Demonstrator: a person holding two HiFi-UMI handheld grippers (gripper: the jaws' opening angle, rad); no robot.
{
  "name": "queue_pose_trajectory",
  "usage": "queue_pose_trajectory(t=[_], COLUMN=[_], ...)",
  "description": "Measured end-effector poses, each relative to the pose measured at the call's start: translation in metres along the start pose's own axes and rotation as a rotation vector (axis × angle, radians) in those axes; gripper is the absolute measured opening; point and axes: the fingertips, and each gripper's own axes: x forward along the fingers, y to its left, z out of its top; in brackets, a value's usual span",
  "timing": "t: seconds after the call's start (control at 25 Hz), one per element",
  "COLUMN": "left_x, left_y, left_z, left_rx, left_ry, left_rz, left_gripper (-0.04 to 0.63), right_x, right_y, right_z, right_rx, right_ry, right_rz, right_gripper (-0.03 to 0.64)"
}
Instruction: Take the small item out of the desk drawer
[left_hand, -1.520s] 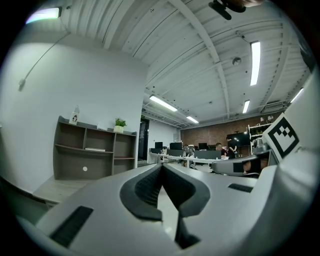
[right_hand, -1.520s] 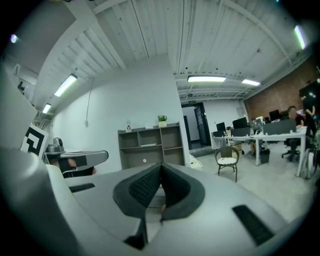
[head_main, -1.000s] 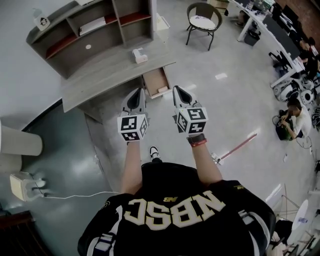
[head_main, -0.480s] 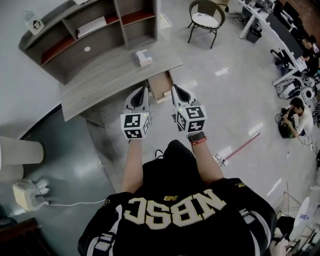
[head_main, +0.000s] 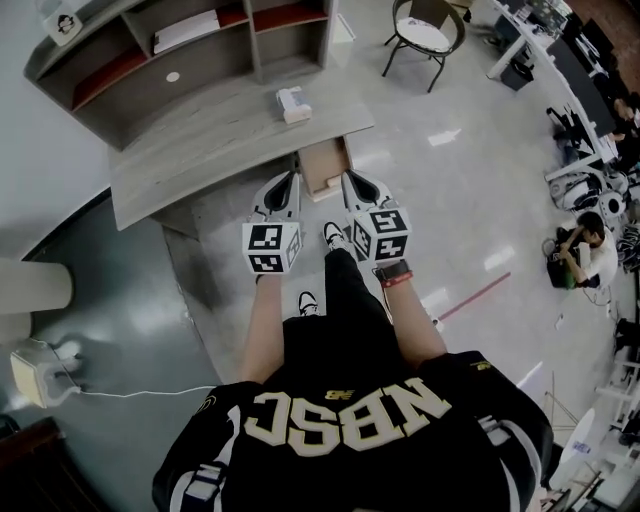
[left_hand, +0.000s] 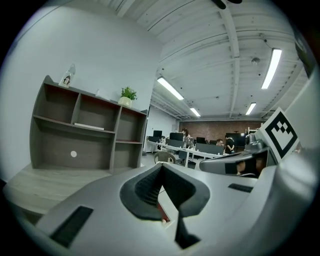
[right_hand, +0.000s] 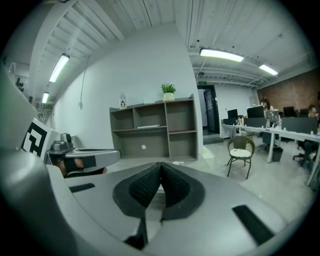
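Observation:
The grey desk (head_main: 210, 140) has its drawer (head_main: 326, 160) pulled open at the right end; a small pale item seems to lie at the drawer's near end, too small to identify. Both grippers are held side by side just short of the drawer. In the head view my left gripper (head_main: 288, 180) is left of the drawer and my right gripper (head_main: 350, 182) is at its near right corner. Each gripper's own view shows its dark pads together at the tip, left gripper (left_hand: 161, 167) and right gripper (right_hand: 160, 167), with nothing between them.
A shelf unit (head_main: 180, 50) stands on the desk's far side, and a white tissue box (head_main: 293, 104) lies on the desktop. A chair (head_main: 425, 35) is at the back right. A red-and-white rod (head_main: 475, 297) lies on the floor. People sit at office desks (head_main: 590, 250) on the right.
The person has stepped toward the desk, so the desk and drawer are now closer under both grippers. Both grippers have stayed shut and empty.

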Motion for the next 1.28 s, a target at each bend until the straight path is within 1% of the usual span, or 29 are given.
queue_pose_trajectory(t=[0.2,0.4,0.72,0.92,1.08,1.28], left_x=[0.019,0.032,0.069,0.090,0.103,0.110], left_y=[0.005,0.016,0.026,0.028,0.032,0.037], left_z=[-0.021,-0.043,-0.081,-0.097,-0.116,-0.141], left_rx=[-0.034,-0.078,-0.119,-0.137,-0.152,-0.185], left_ry=[0.032,0.085,0.161,0.202,0.236,0.280], left_rz=[0.003,0.029,0.040,0.040,0.048,0.069], left_gripper=[0.014,0.014,0.014,0.014,0.014,0.014], right_x=[0.023,0.047,0.088,0.105,0.122,0.137], right_y=[-0.016,-0.024,-0.045,-0.061,-0.073,-0.083], right_z=[-0.023,-0.041,-0.085,-0.103,-0.116,-0.143], right_rx=[0.022,0.059,0.046,0.067,0.036,-0.057], right_ry=[0.070,0.125,0.245,0.299,0.332,0.397], right_rz=[0.034,0.058,0.098,0.127,0.144,0.182], right_gripper=[0.005,0.009,0.023,0.026,0.029,0.043])
